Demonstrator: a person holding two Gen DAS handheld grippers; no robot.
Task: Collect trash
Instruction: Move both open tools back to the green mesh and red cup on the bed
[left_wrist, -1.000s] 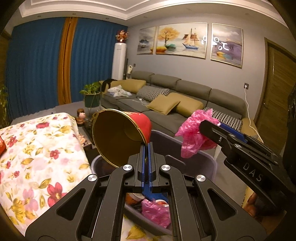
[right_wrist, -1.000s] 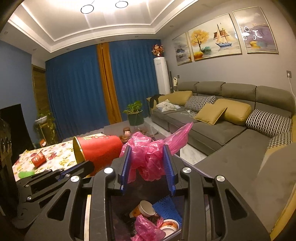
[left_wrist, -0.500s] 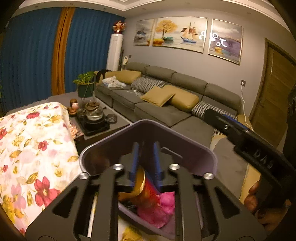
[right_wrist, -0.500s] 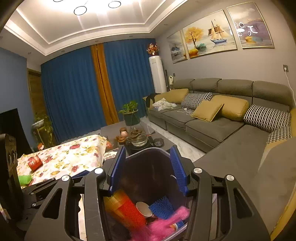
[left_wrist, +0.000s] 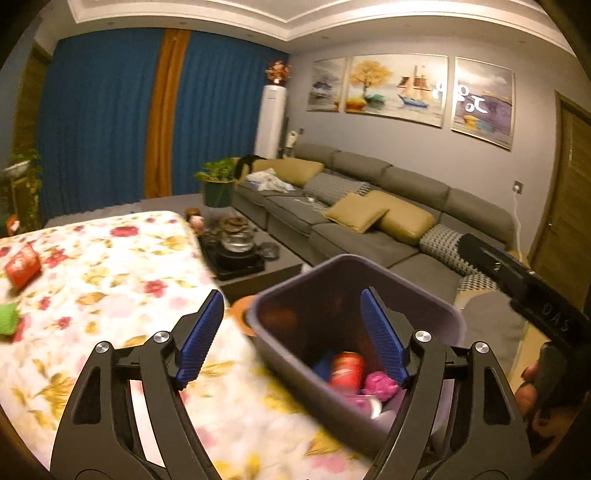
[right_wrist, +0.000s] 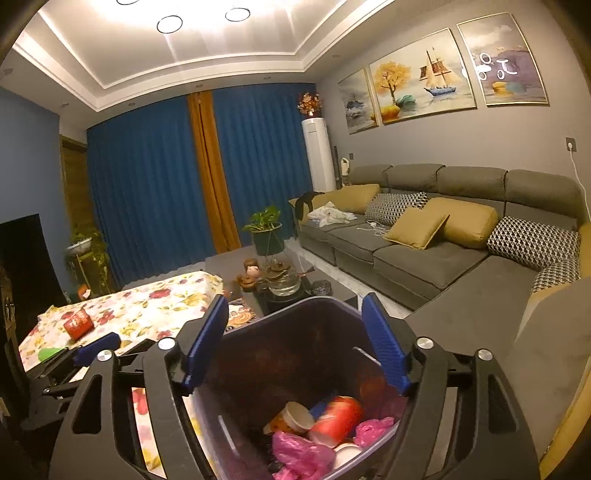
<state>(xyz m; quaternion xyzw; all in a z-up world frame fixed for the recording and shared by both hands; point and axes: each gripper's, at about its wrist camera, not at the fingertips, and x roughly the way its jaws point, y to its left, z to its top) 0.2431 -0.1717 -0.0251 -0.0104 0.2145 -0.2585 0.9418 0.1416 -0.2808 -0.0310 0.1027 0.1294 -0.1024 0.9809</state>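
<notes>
A grey-purple trash bin (left_wrist: 436, 306) (right_wrist: 321, 306) stands beside the flowered table. Inside it lie a red-and-gold cup (left_wrist: 347, 369) (right_wrist: 336, 415), pink plastic bags (left_wrist: 380, 386) (right_wrist: 299, 452), a paper cup (right_wrist: 291, 417) and something blue. My left gripper (left_wrist: 291, 332) hangs over the bin's left rim, its jaws opening with nothing between them. My right gripper (right_wrist: 293, 338) is above the bin mouth, jaws also opening and empty. On the table lie a red packet (left_wrist: 22, 262) (right_wrist: 77, 323) and a green item (left_wrist: 7, 319) (right_wrist: 48, 354).
The flowered tablecloth (left_wrist: 110, 280) spreads to the left. A dark tea table (right_wrist: 288, 291) with a glass teapot stands behind the bin. A grey sofa (right_wrist: 424, 251) with cushions runs along the right wall. A potted plant (right_wrist: 266, 229) stands before blue curtains.
The left gripper let go of the red-and-gold cup and the right let go of the pink bag; both now lie in the bin. Both jaws spread wide. The left gripper swung left toward the table.
</notes>
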